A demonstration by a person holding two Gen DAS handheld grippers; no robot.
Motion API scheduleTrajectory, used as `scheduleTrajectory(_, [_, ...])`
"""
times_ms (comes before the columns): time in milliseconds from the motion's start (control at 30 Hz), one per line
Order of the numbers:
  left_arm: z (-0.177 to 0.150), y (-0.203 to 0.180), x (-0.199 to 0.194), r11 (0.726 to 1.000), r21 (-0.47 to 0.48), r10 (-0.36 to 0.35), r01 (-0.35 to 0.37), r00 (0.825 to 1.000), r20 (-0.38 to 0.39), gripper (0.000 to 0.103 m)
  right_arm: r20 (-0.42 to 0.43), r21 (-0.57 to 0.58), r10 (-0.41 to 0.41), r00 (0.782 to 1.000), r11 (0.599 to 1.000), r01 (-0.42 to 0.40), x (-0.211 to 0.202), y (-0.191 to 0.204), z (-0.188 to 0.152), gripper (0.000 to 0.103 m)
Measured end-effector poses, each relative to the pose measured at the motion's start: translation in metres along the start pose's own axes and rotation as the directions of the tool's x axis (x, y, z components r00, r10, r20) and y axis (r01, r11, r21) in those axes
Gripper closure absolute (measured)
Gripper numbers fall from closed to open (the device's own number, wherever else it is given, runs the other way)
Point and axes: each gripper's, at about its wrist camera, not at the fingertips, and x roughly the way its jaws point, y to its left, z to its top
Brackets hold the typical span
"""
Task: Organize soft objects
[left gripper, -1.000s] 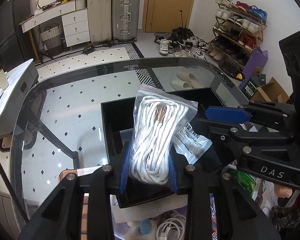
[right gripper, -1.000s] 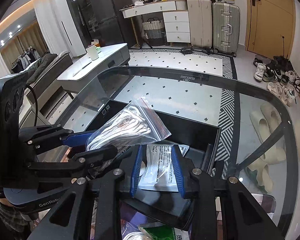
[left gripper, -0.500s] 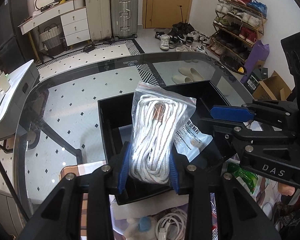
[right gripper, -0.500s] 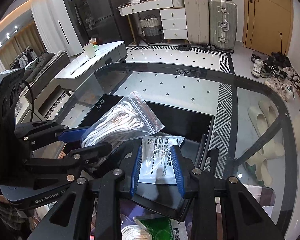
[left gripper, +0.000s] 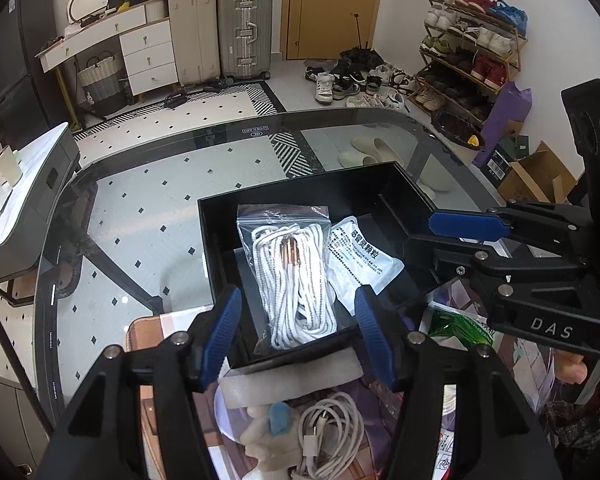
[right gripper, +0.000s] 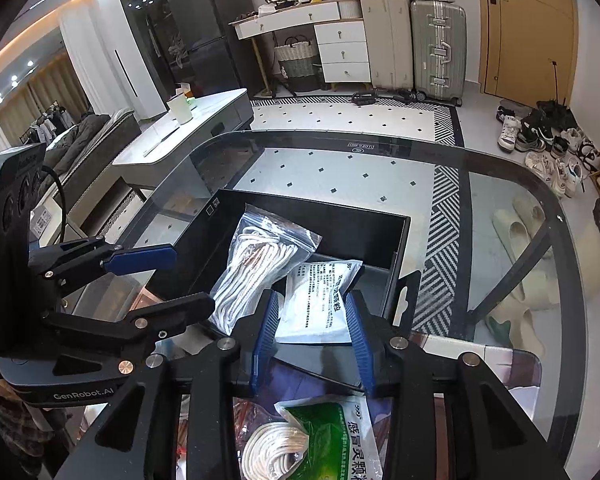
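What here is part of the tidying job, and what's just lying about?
Part of the job: rope bag, white sachet, black box, left gripper, right gripper.

Lying about: suitcases, shoe rack, slippers.

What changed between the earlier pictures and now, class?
Both tongs opened: the left tongs let go of the zip bag of white cord, the right tongs let go of the white sachet. Both packets now lie in the black box, which stayed put.
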Motion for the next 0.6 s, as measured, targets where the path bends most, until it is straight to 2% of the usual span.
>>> scheduleTrajectory(100, [-0.003, 0.0, -0.008, 1.0, -0.004, -0.004, 0.004, 1.0, 0.014, 0.03, 0.009, -0.006, -0.001, 1.0, 1.0, 0.001, -0.007, 0.002, -0.003, 0.052])
scheduleTrajectory(167, [-0.006, 0.0, -0.012, 1.0, -0.006, -0.002, 0.002, 1.0, 0.021, 0.03, 0.011, -0.009, -0.006, 1.0, 1.0, 0.006, -0.012, 0.003, -0.006, 0.049])
scheduleTrajectory(233, [-0.009, -0.001, -0.014, 1.0, -0.003, 0.004, -0.004, 1.0, 0.02, 0.027, 0.016, -0.006, -0.006, 1.0, 1.0, 0.006, -0.016, 0.002, -0.007, 0.037])
scheduleTrajectory(300, [-0.012, -0.001, -0.015, 1.0, -0.007, 0.004, -0.004, 1.0, 0.019, 0.016, 0.013, -0.001, -0.008, 1.0, 1.0, 0.008, -0.018, 0.003, -0.011, 0.031])
scheduleTrajectory(400, [-0.018, 0.002, -0.019, 1.0, -0.014, 0.006, -0.006, 1.0, 0.022, 0.006, 0.009, 0.002, -0.013, 1.0, 1.0, 0.013, -0.02, 0.003, -0.014, 0.026])
scheduleTrajectory(600, [-0.026, 0.005, -0.027, 1.0, -0.026, 0.011, -0.01, 1.0, 0.025, 0.001, 0.0, 0.003, -0.021, 1.0, 1.0, 0.021, -0.027, 0.003, -0.027, 0.013])
